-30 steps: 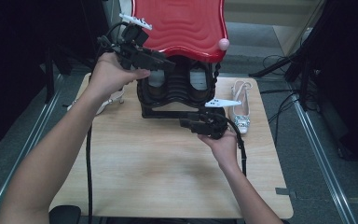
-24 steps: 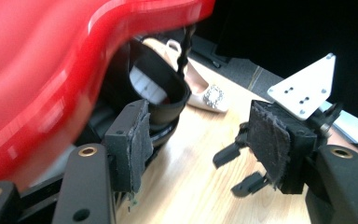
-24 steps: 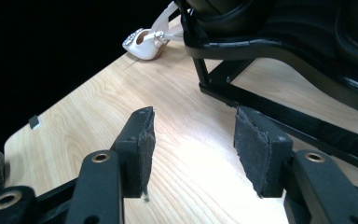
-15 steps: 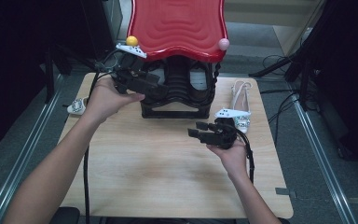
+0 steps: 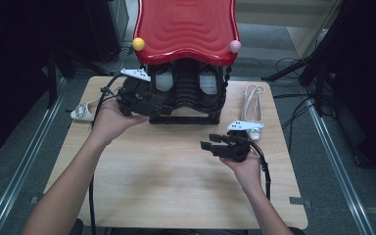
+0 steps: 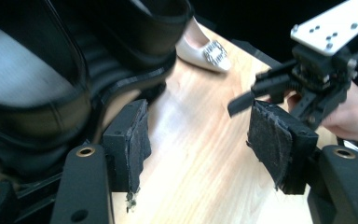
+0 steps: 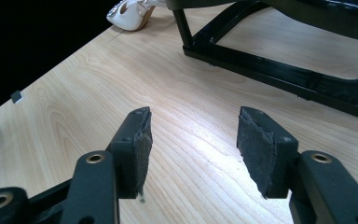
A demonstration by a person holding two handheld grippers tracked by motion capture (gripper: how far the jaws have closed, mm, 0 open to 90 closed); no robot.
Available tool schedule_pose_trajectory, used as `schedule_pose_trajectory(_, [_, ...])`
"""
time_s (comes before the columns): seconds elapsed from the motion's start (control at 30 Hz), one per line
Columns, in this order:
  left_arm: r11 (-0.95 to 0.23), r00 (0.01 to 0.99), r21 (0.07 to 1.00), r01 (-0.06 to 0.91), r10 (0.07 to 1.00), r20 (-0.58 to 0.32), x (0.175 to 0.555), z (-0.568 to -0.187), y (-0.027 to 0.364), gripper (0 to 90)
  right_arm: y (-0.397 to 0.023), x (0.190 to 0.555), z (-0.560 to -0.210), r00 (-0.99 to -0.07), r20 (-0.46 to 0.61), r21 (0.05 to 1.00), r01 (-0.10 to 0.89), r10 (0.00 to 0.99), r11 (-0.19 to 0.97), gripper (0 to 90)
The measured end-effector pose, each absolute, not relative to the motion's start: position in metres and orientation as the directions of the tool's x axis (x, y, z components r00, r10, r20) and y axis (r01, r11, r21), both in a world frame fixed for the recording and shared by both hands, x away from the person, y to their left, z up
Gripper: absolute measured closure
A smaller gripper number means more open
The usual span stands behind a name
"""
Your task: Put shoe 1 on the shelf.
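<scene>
A black ribbed rack (image 5: 191,95) with a wavy red top (image 5: 186,24) stands at the back middle of the wooden table (image 5: 176,171). My left gripper (image 5: 159,106) sits low at the rack's front left corner, open, with bare wood between its pads (image 6: 131,140) and the rack (image 6: 51,84) to their left. My right gripper (image 5: 209,142) hovers over the table in front of the rack, pointing left. Its jaws have just been opening and nothing lies between its pads (image 7: 261,149). One white buckled shoe (image 5: 83,111) lies at the left edge, another (image 5: 252,110) to the right of the rack.
A yellow ball (image 5: 138,44) and a pink ball (image 5: 235,46) sit on the red top's front corners. The rack's black base bar (image 7: 279,74) crosses ahead of my right gripper. Metal rails (image 5: 24,161) run along both sides of the table.
The left hand came down from beside the red top to the rack's front left corner. The right hand drew back from the rack toward the near side, and its jaws spread wider.
</scene>
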State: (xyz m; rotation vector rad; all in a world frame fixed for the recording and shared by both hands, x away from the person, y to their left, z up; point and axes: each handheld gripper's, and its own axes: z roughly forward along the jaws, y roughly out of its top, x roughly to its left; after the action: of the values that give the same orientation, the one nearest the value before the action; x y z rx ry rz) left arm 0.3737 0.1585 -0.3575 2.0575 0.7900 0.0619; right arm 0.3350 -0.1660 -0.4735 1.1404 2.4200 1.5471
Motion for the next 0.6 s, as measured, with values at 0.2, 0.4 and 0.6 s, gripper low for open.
schedule_pose_trajectory(0.2, [-0.376,0.779,0.754,0.538,0.564,-0.274,0.372,-0.385,0.166,38.2,-0.169,0.333,-0.472,-0.728,0.327,0.809,0.545,0.603,0.219,45.9])
schedule_pose_trajectory(0.4, [-0.368,0.757,0.738,0.566,0.587,-0.287,0.367,-0.412,0.177,38.3,-0.173,0.335,-0.476,-0.717,0.344,0.801,0.561,0.607,0.209,45.5])
schedule_pose_trajectory(0.6, [-0.343,0.734,0.731,0.589,0.605,-0.308,0.365,-0.426,0.191,39.4,-0.174,0.339,-0.479,-0.711,0.344,0.797,0.566,0.614,0.209,45.5])
